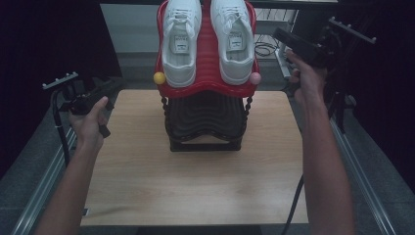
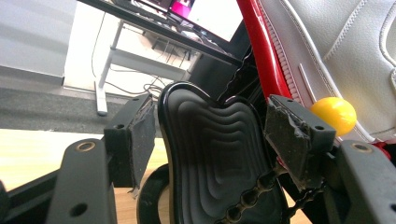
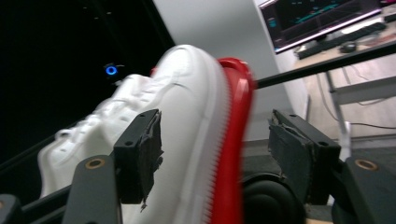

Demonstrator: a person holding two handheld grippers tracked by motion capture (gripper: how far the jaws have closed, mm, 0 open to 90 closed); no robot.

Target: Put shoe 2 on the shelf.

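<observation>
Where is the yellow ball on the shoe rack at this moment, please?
In the high view, the yellow ball sits at the left front corner of the red shelf, beside the left white sneaker.

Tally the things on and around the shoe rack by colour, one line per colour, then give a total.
White shoes: 2, the left shoe and the right shoe
Red shelf: 1
Black shelf: 1
Yellow knob: 1
Pink knob: 1
Total: 6
</observation>
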